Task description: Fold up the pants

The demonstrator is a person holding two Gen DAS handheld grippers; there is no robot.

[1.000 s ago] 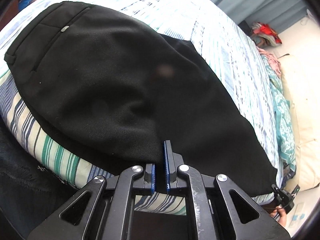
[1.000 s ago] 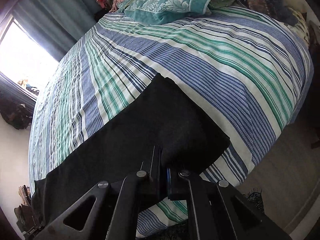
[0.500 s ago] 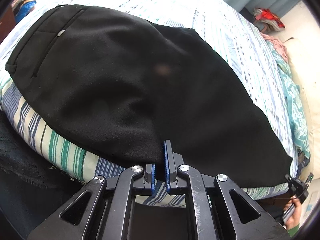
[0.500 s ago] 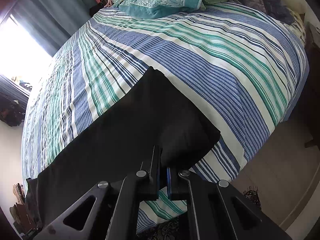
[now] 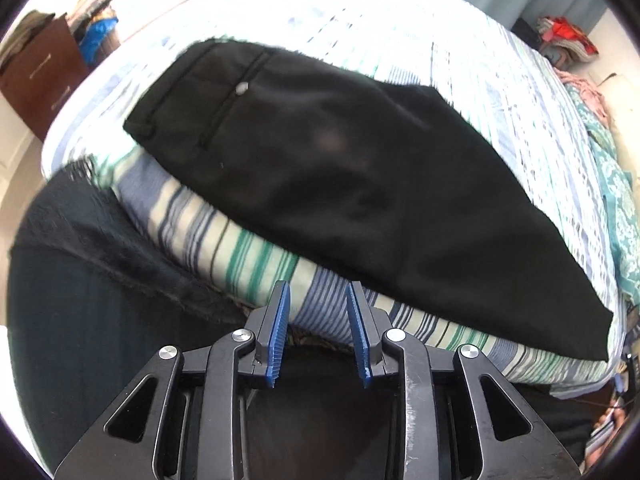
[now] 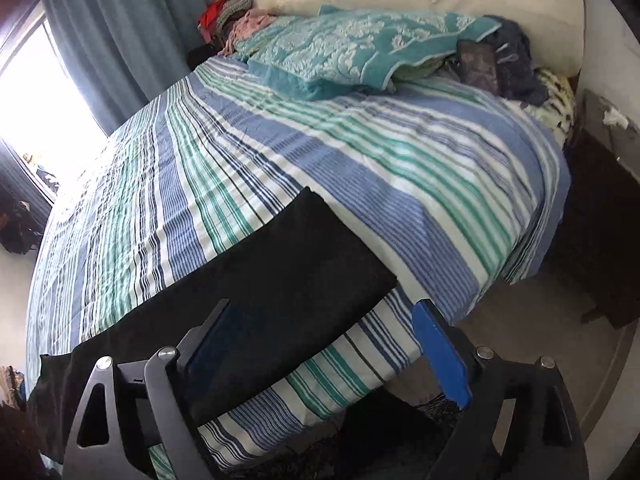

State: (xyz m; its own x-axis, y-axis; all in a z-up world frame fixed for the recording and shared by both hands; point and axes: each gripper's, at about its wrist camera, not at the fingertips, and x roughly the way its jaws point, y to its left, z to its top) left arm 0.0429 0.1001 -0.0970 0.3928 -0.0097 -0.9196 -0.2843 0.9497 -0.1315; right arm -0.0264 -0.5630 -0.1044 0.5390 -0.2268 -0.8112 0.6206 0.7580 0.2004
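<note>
Black pants lie flat along the near edge of a striped bed, folded lengthwise, waistband and back pocket at the far left. In the right wrist view the leg end lies on the bed's near edge. My left gripper is open and empty, just off the bed edge below the pants. My right gripper is open wide and empty, its fingers on either side of the leg hem, clear of the cloth.
A teal patterned blanket and dark clothes lie at the head of the bed. A dark fringed rug lies on the floor by the bed. A brown dresser stands far left. A curtain hangs by the window.
Both grippers have opened and let go of the pants' near edge. Both have drawn back from the bed. The pants now rest flat on the bed.
</note>
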